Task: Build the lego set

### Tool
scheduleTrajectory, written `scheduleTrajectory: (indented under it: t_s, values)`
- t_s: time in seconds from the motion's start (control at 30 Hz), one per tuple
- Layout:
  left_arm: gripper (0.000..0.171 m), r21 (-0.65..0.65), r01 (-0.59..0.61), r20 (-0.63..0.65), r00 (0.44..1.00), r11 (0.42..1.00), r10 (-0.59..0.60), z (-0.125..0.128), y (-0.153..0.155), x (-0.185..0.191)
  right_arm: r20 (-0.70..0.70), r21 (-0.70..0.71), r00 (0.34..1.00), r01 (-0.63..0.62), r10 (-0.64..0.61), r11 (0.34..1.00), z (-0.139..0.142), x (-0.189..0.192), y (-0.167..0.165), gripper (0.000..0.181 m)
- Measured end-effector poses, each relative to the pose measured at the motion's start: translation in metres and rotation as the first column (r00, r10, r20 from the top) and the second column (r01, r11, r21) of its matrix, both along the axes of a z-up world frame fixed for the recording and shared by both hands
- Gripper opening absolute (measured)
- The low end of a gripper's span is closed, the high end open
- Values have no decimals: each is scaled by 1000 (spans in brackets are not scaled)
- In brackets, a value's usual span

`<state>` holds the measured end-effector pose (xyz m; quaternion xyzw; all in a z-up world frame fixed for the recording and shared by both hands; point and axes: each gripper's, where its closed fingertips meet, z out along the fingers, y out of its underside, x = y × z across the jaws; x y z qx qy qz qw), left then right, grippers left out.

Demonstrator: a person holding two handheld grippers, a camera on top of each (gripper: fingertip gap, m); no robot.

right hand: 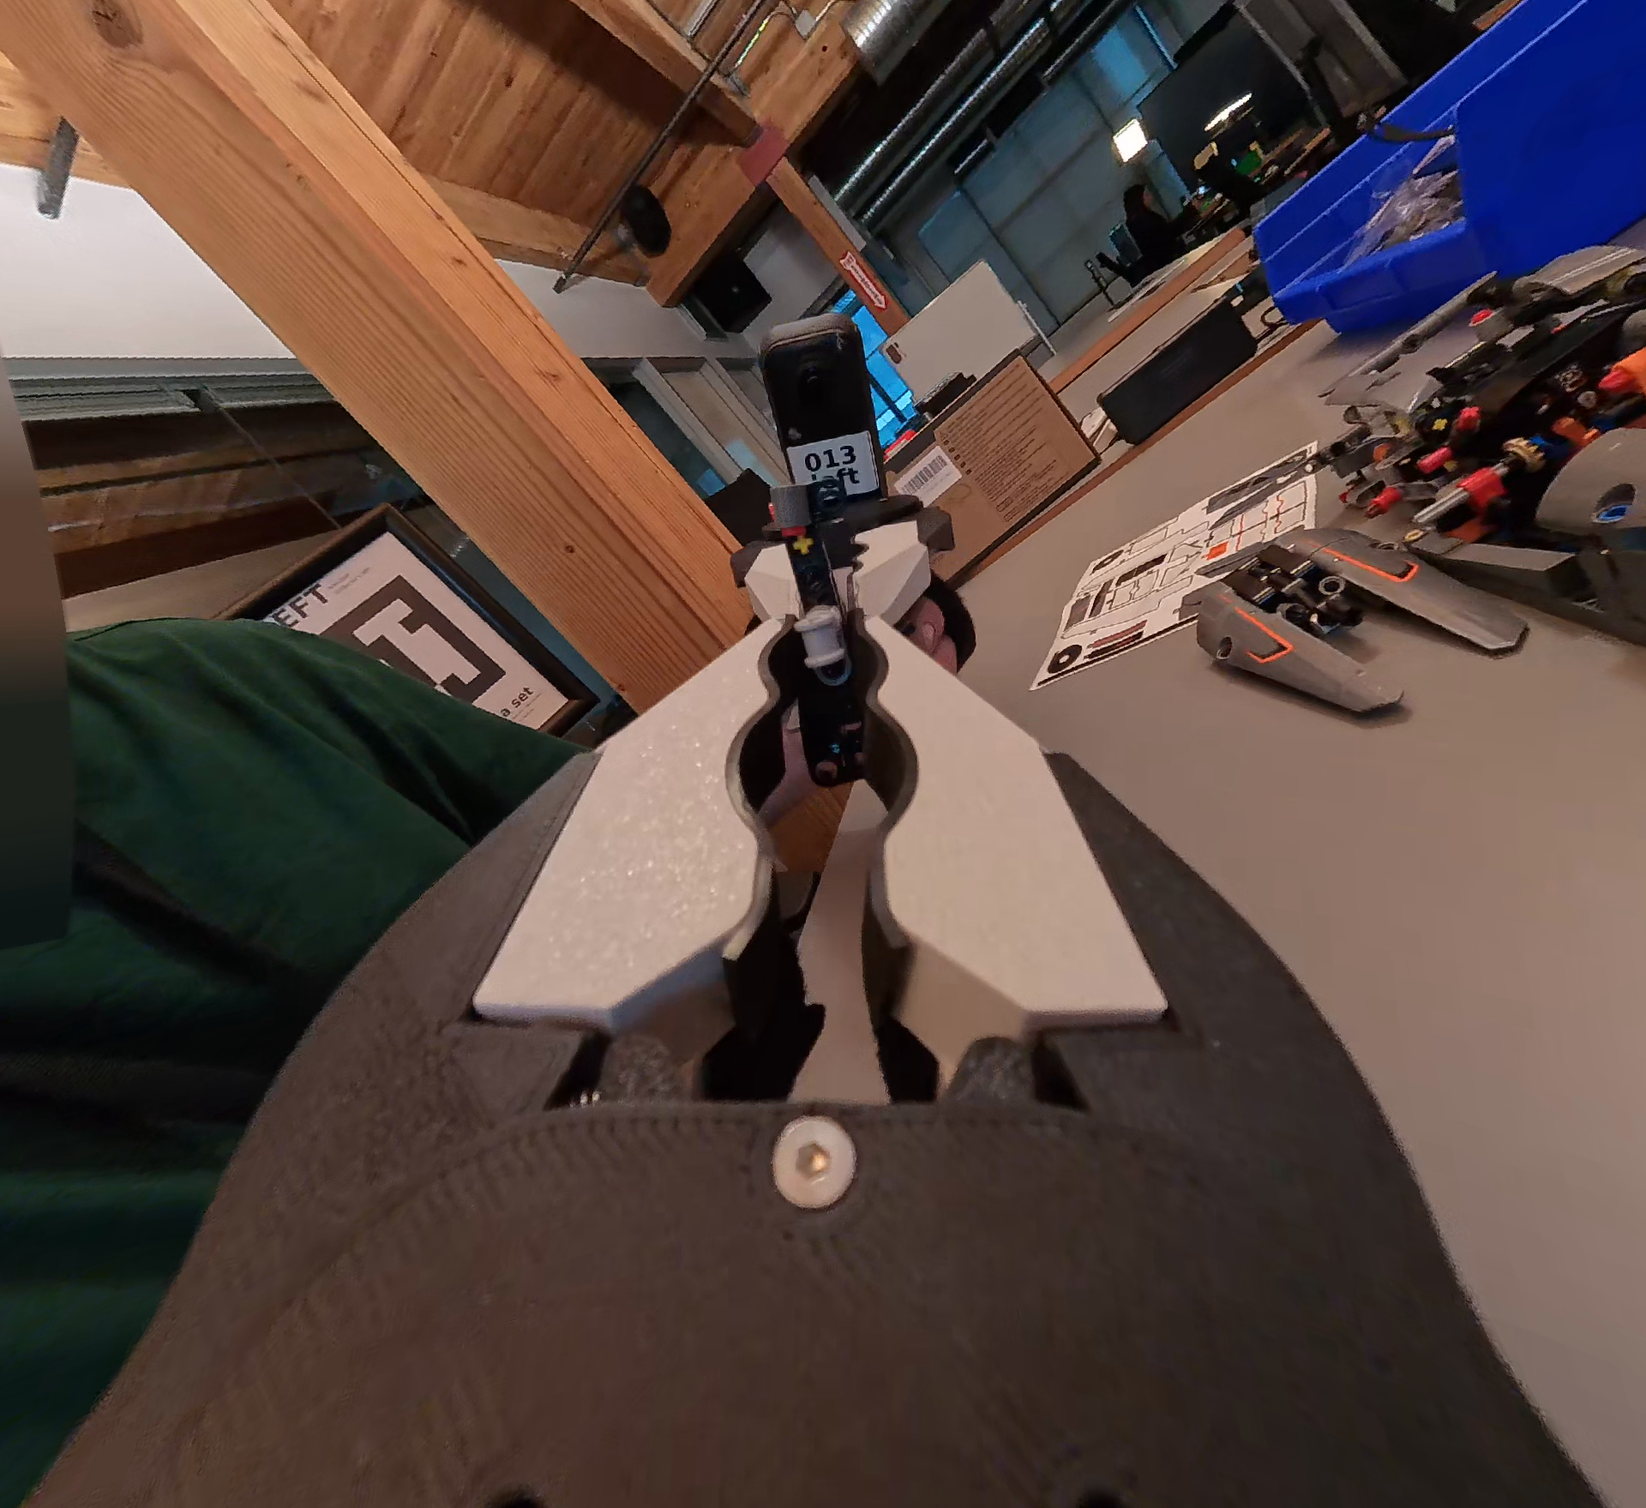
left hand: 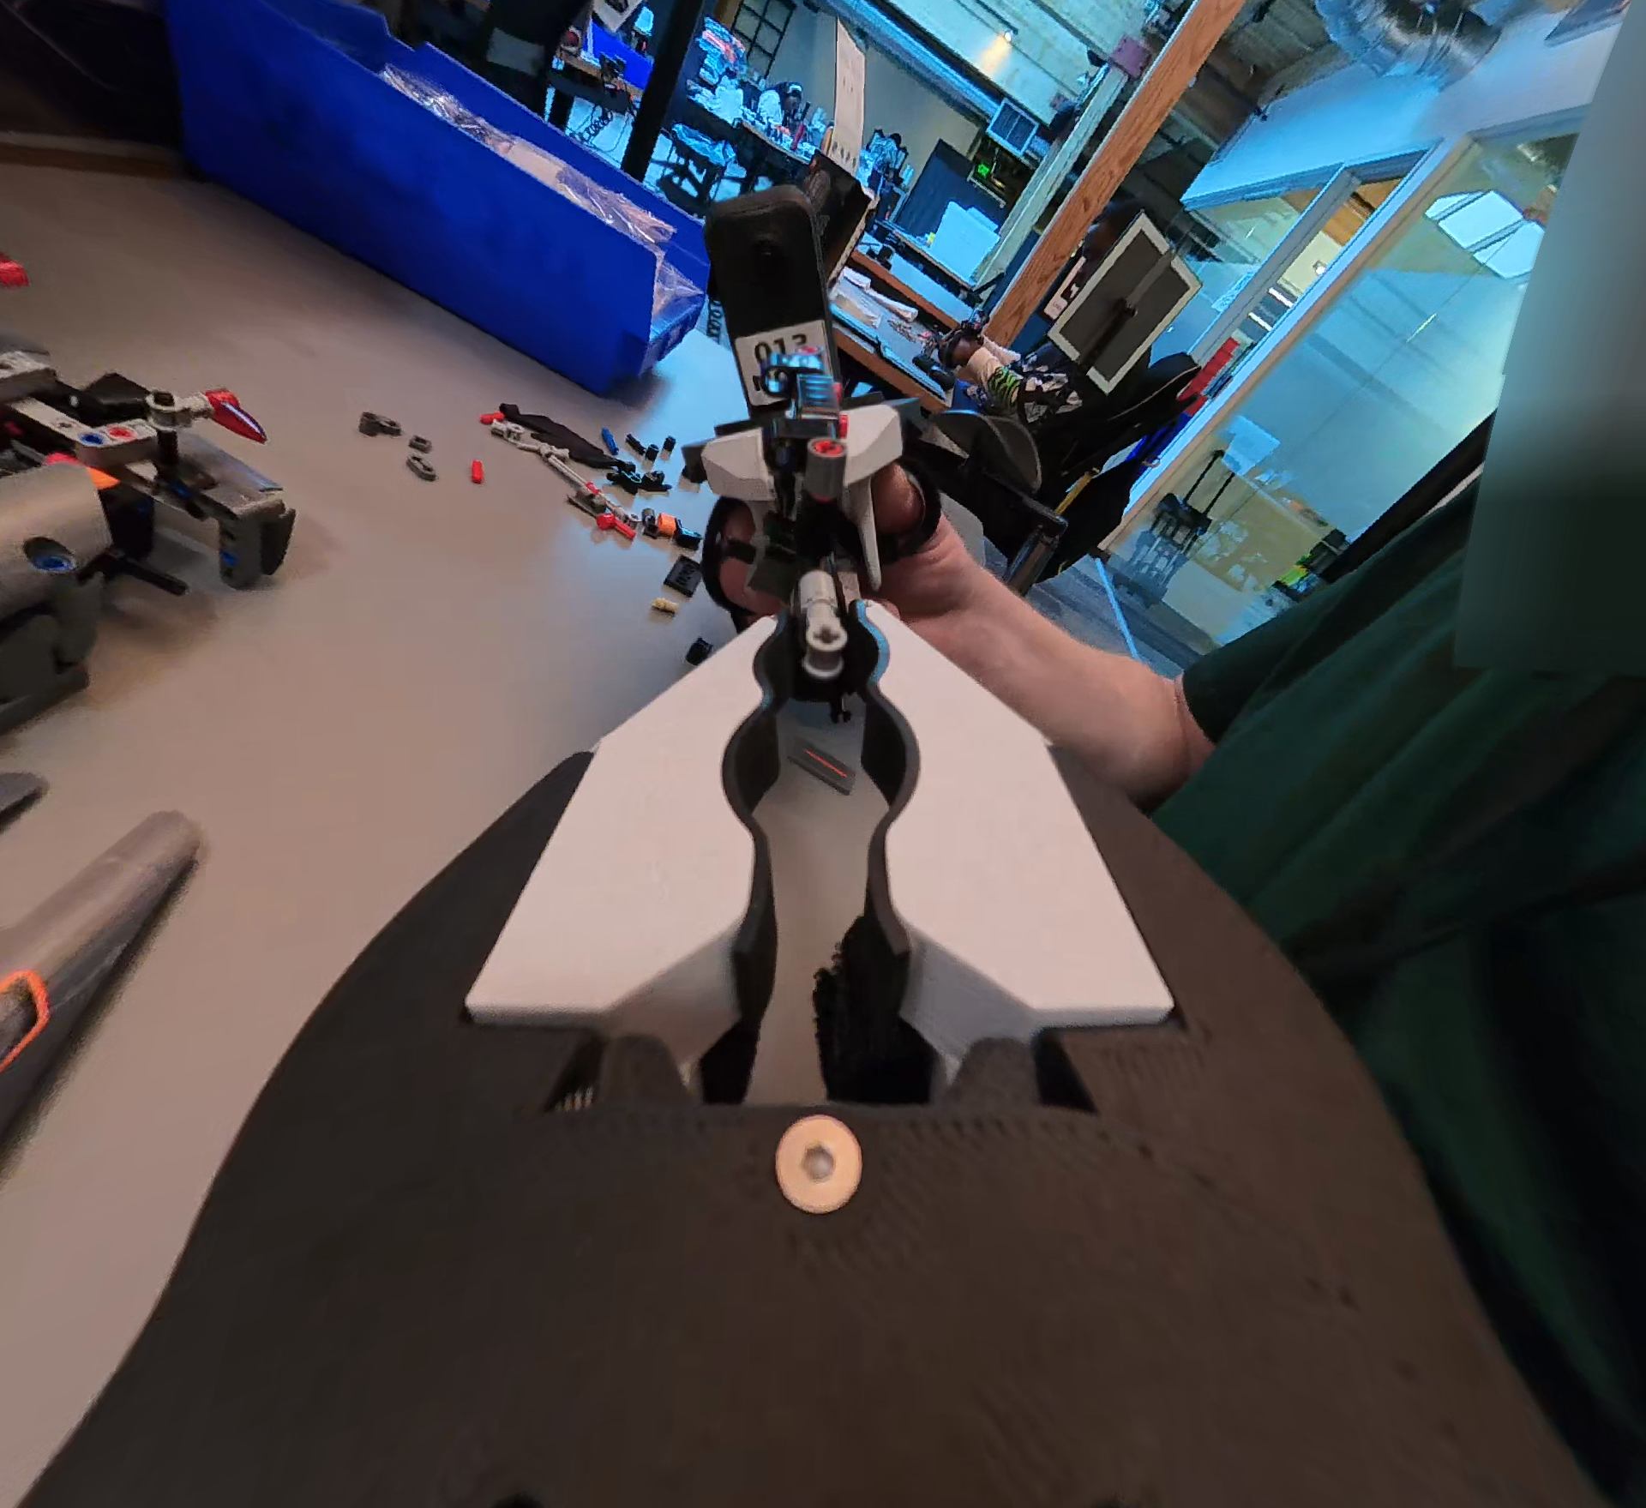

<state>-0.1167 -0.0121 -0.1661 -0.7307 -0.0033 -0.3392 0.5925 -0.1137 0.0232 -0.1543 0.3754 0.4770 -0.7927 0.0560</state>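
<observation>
Left wrist view, inventory, big to small:

- Counter [left hand: 374, 717]: grey, carries most of the set.
- Blue bin [left hand: 419, 174]: far edge; clear bags inside, contents not readable.
- Main lego model [left hand: 134, 468]: grey/black body w/ red tips, partly built, cut off at frame edge; extent unknown. Right wrist view shows more of it [right hand: 1514, 468], busy w/ red, orange, blue pins, still open on top.
- Wing sub-assy [right hand: 1309, 619]: grey w/ orange trim, lying loose, not attached to the model.
- Sticker/instruction sheet [right hand: 1185, 566]: flat on counter beside wing.
- Loose parts [left hand: 615, 477]: small black, red, grey bits scattered; many left to fit.
- Small sub-assy [left hand: 815, 539]: black beam w/ grey axle, held in air between both tools, well above counter.
- Left gripper [left hand: 819, 646]: fingers pinching axle end of sub-assy.
- Right gripper [right hand: 824, 646]: fingers closed on the same piece, opposite side.

Est. progress: mid-build; wing, held piece, loose bits outstanding. Joint inside fingers hidden.
</observation>
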Motion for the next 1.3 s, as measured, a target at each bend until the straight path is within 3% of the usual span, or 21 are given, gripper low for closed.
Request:
scheduleTrajectory:
  t_s: [0.33, 0.77, 0.9, 1.3]
  values:
    - [9, 28, -39, 62, 997, 999, 37, 8, 2, -6, 16, 13, 1000, 1, -2, 1000, -3, 0, 3, 14]
    - [9, 46, -69, 114, 991, 997, 63, 12, 4, -10, 5, 24, 1000, 4, -5, 1000, -1, 2, 5, 7]
    - [9, 69, -99, 134, 987, 993, 89, 16, 5, -14, 15, 10, 1000, 7, -7, 1000, -1, 1, 6, 21]
    - [9, 108, -163, 202, 970, 981, 139, 18, 8, -19, 11, 103, 1000, -9, 8, 995, -8, 3, -4, 9]
